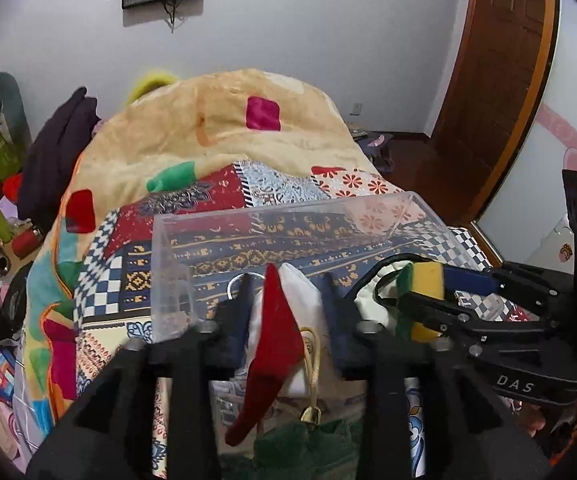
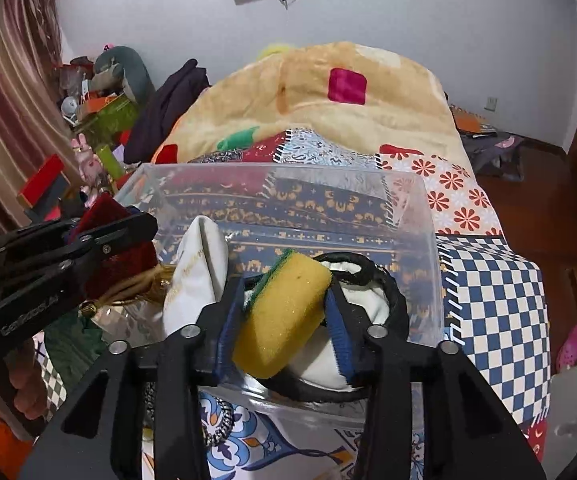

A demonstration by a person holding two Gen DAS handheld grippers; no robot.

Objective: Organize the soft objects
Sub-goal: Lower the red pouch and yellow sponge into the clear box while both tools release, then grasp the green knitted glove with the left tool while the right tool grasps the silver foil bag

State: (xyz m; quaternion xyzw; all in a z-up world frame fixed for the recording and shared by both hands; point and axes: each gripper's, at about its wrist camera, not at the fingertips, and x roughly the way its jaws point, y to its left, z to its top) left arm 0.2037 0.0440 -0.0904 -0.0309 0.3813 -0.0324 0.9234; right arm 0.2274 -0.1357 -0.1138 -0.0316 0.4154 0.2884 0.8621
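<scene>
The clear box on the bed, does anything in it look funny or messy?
Nothing looks broken or spilled. The clear box sits level on the patchwork bedspread. The right claw squeezes a yellow sponge, and the left claw pinches a red pouch.

- A clear bin (image 2: 416, 208) sits on the bed (image 2: 496, 280), near its foot end.
- Behind the bin, a heaped blanket (image 2: 328, 120) covers the bed up to the wall.
- The left claw (image 1: 288, 300) holds a cloth pouch (image 1: 274, 340) over the bin's left near corner.
- The right claw (image 2: 284, 312) holds a sponge (image 2: 284, 312) over the bin, to the right of the pouch.
- A bag with looped handles (image 2: 372, 304) lies inside the bin, under the sponge.
- Cluttered items (image 2: 100, 120) stand left of the bed.
</scene>
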